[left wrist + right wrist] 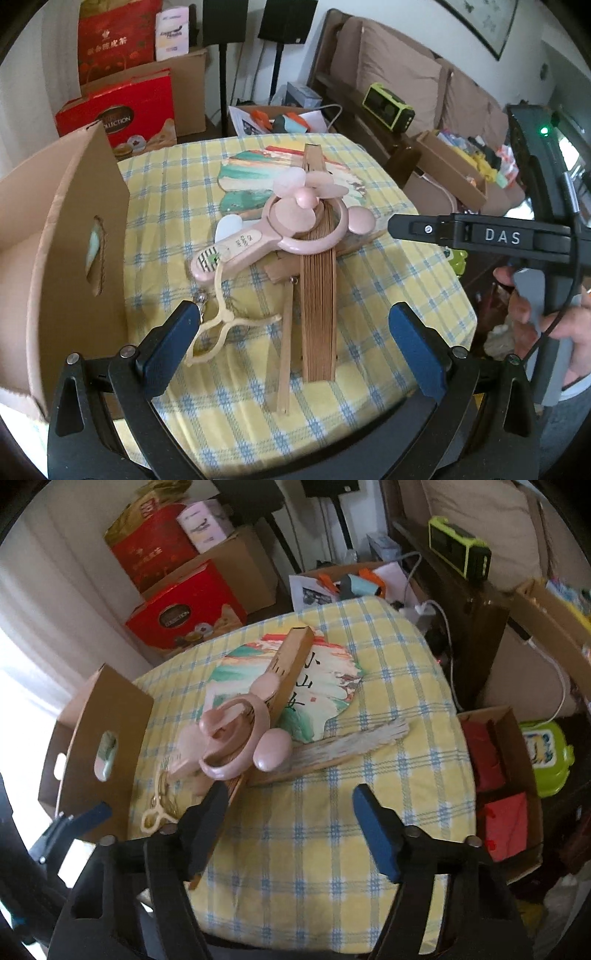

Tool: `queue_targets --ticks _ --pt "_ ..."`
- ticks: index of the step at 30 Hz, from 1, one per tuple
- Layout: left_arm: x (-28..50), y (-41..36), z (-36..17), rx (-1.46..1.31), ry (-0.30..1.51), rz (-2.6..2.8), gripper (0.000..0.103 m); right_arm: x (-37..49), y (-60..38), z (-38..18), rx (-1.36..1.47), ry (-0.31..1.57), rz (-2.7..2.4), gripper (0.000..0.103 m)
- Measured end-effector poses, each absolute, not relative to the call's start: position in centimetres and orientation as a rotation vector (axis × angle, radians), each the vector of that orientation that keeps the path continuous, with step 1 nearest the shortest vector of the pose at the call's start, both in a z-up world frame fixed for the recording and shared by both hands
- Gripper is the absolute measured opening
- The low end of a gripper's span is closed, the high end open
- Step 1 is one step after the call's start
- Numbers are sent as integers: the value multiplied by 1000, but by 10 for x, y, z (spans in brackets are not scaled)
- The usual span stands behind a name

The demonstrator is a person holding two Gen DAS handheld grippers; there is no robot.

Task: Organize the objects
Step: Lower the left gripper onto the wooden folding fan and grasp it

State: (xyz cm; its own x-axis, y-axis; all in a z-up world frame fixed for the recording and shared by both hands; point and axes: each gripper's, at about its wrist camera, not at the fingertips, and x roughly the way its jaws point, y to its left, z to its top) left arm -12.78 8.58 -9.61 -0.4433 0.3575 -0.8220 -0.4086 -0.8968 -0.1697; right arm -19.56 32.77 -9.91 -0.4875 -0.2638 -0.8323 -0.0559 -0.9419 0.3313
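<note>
A pink hand fan lies on top of a folded bamboo fan and a painted round fan on the yellow checked tablecloth. A second folded fan lies crosswise. A cream hair clip lies by the left finger. My left gripper is open, low over the near end of the bamboo fan. My right gripper is open and empty, above the cloth; it shows in the left wrist view.
An open cardboard box stands at the table's left edge. Another box with red items sits low on the right. Red gift boxes and a sofa lie beyond the table.
</note>
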Motion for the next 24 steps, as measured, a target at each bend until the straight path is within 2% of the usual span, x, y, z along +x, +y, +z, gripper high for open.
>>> queue_targets --ticks 13,24 --pt "-162 93 -122 -1395 -5 2323 102 -241 321 -118 1584 -543 -2537 52" --pt "-174 90 -135 -1432 -44 2307 102 -259 304 -132 1645 -482 -2518 47"
